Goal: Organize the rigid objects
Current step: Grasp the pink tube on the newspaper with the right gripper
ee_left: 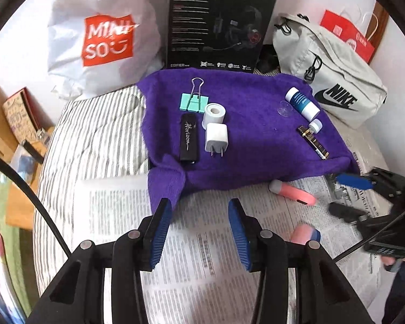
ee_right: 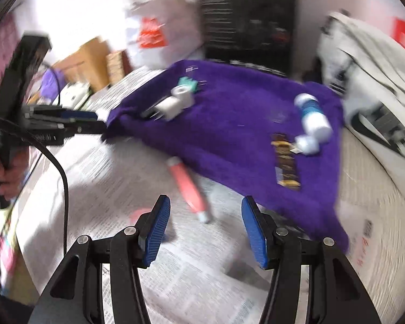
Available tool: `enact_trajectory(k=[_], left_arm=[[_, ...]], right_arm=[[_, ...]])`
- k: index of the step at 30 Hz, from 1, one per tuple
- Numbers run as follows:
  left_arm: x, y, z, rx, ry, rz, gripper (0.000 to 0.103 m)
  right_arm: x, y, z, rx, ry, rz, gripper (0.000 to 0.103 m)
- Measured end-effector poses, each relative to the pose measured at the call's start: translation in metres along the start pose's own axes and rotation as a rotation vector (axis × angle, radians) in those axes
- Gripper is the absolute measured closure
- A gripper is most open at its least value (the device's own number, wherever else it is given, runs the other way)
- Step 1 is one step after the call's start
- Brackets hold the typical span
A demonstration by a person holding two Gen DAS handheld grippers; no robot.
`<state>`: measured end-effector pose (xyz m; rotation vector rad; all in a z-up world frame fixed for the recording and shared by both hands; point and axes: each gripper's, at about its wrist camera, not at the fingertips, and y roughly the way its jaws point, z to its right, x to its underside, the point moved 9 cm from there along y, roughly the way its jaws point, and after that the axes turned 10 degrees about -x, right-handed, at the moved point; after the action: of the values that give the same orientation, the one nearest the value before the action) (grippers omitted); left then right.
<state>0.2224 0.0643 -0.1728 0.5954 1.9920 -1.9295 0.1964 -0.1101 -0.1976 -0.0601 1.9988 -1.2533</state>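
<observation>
Left wrist view: left tongs [ee_left: 199, 229] wide open and empty over newspaper, near the purple towel [ee_left: 256, 140] carrying charger [ee_left: 216, 137], clip [ee_left: 194, 102], bottle [ee_left: 302, 104]; risk, I judge, is snagging the towel's near edge and shifting those. Right wrist view, blurred: right tongs [ee_right: 205, 229] also open, empty, the pink tube [ee_right: 187, 189] just beyond; a hasty closing could roll it away.

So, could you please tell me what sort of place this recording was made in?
Probably a bedroom at home: the work surface looks like a bed with striped bedding, and a shopping bag, a headset box and a sling bag are piled against the wall.
</observation>
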Motion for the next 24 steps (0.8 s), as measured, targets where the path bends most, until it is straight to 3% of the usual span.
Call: enact_trajectory(k=[8,13,17,20,24], left_arm=[[0.023,0.002,-0.002,0.029,-0.031,-0.022,0.058],[0.034,0.005,-0.002,0.053,-0.057,-0.031,0.058],[0.042,0.011,-0.002,0.069,-0.078,-0.044,0.058],[0.05,0.013,-0.002,0.074,-0.076,-0.054,0.058],[0.054,0.015,0.001,0.082,-0.075,-0.061,0.058]], right_arm=[[-0.004,0.054,-0.003,0.048,-0.183,-0.111,0.064],[-0.009,0.06,-0.002,-0.021,-0.145,-0.108,0.083],[-0.004,0.053,0.001,-0.033,-0.095,-0.12,0.086],[0.006,0.034,0.013,-0.009,0.013,-0.12,0.086],[0.02,0.032,0.024,0.052,0.039,-0.146,0.086]])
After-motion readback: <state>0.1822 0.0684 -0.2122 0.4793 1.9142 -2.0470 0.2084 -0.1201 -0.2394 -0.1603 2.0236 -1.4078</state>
